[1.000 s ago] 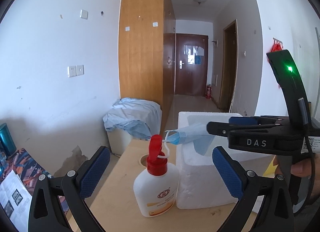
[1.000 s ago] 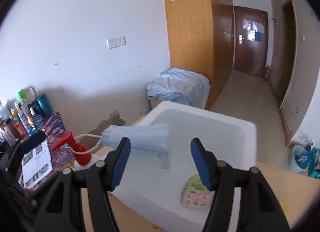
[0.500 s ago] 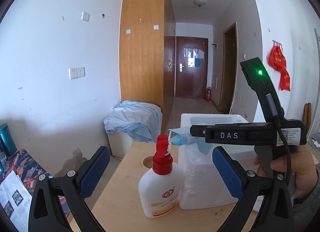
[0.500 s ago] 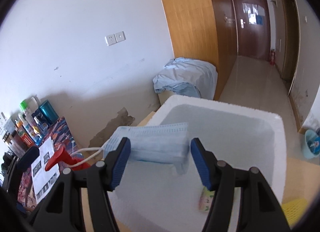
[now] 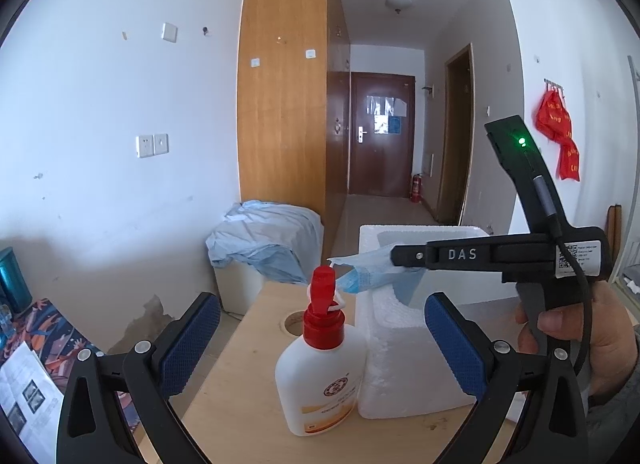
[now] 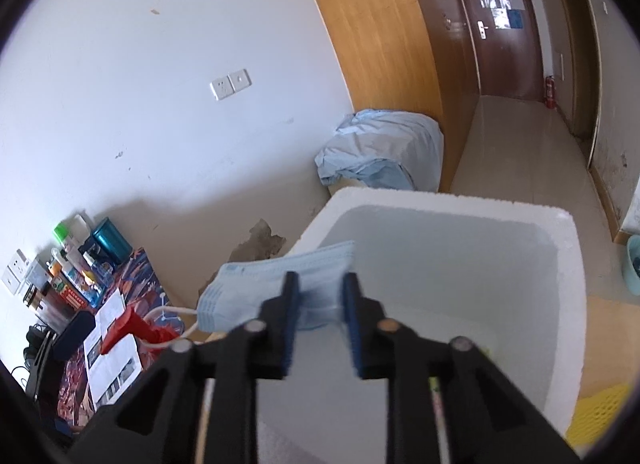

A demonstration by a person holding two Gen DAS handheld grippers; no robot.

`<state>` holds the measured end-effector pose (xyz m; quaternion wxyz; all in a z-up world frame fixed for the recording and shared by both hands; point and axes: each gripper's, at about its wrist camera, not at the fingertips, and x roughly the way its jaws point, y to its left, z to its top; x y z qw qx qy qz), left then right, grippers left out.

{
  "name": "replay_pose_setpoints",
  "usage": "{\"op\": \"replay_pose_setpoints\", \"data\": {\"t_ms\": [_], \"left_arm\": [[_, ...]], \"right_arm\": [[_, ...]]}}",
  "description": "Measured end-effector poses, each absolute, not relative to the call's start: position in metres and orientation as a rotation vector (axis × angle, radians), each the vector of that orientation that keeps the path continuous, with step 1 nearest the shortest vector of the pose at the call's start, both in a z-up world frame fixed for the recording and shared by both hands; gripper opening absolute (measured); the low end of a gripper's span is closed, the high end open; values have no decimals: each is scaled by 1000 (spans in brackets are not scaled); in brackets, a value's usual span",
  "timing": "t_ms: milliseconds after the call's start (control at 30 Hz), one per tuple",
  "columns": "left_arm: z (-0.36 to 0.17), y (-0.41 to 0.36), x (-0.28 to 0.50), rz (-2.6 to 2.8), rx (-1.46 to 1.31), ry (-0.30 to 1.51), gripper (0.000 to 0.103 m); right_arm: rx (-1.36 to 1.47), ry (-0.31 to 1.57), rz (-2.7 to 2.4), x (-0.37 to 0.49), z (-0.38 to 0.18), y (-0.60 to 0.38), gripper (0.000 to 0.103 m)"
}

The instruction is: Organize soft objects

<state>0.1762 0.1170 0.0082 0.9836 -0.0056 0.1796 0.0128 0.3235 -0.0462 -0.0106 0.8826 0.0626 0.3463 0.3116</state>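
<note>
My right gripper [image 6: 319, 304] is shut on a blue face mask [image 6: 272, 284] and holds it over the left rim of the white foam box [image 6: 568, 248]. The mask's white ear loop is caught on the red pump of the lotion bottle [image 6: 132, 326]. In the left wrist view the right gripper [image 5: 400, 255] holds the mask [image 5: 364, 274] above the foam box [image 5: 396, 340], just right of the bottle [image 5: 320, 368]. My left gripper [image 5: 320, 348] is open and empty, with the bottle between its blue pads [image 5: 188, 344].
The bottle and box stand on a wooden table [image 5: 244, 396] with a round hole. A crumpled blue sheet [image 5: 268, 236] covers a bin behind it. Bottles and papers [image 6: 88, 272] lie at the left on a patterned cloth. A yellow item [image 6: 600, 408] lies right of the box.
My right gripper's jaws have closed in on the mask and drawn it back over the box's left rim. The left gripper has stayed open, nearly still.
</note>
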Motion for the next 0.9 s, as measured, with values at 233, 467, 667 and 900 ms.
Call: {"op": "replay_pose_setpoints", "data": {"t_ms": [233,467,667,900], "left_arm": [[8,117,176,31,-9,358,102],[7,114,177,23,-4,363,102],[7,113,178,15,1,366,102],[8,115,176,17,-7,365,102]], "right_arm": [[144,705,653,318,-6,-50,9],[167,624,609,312,15,-69,9],[171,597,542,311,21,-91,9],[230,618,583,313,22,-96,9]]}}
